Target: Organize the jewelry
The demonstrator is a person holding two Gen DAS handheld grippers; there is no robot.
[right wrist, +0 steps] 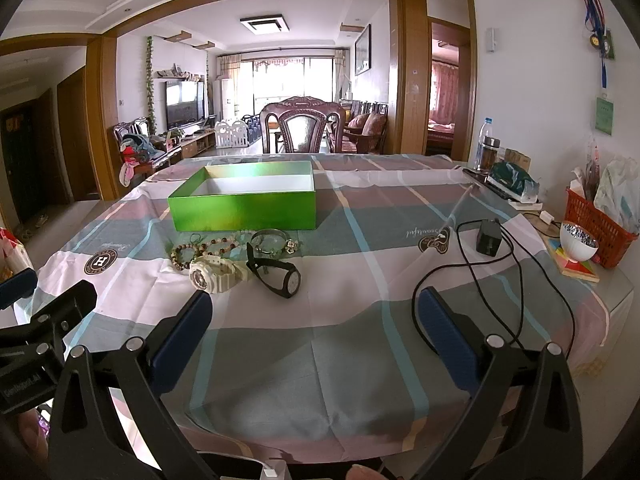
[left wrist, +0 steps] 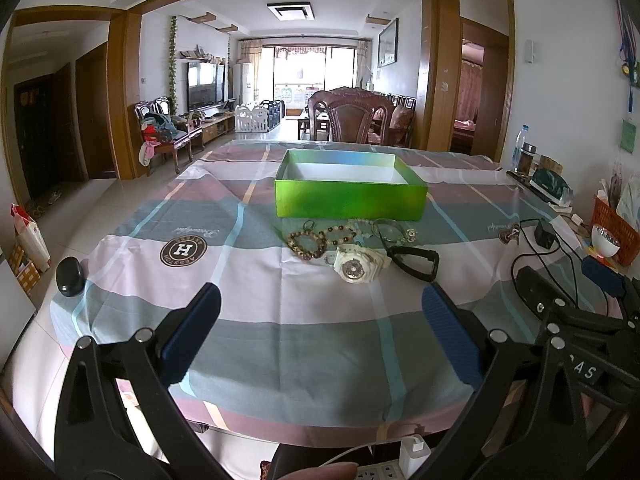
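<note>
Left gripper [left wrist: 320, 304]: fingers [left wrist: 452, 336] wide apart, nothing between them, hovering over bare cloth at the near side of the desk [left wrist: 280, 340]. Right gripper [right wrist: 316, 312]: fingers [right wrist: 448, 332] also spread, empty, same low hover, just right of the left one. Both point toward the jewelry.

Jewelry sits in one loose cluster mid-desk, just in front of the green box [left wrist: 350, 196]: white watch [left wrist: 356, 266] nearest, black watch [right wrist: 280, 276] touching it on the right, brown bead bracelet [left wrist: 306, 244] to the left, pale bead strand [left wrist: 360, 226] and silver bangle [right wrist: 270, 242] behind. Pieces overlap; exact tangling can't be told.

Box is open and, as far as its inside shows, empty; its floor is hidden by the front wall.

Step, as judged: the very start, approach before the first pick. Next move calls for reaching forward and lowering one gripper over a single piece; the white watch looks easiest, as it is nearest and bulky. Fingers should straddle the strap or case without dragging its neighbours.

Charger cable [right wrist: 472, 264] lies off right, well apart.
</note>
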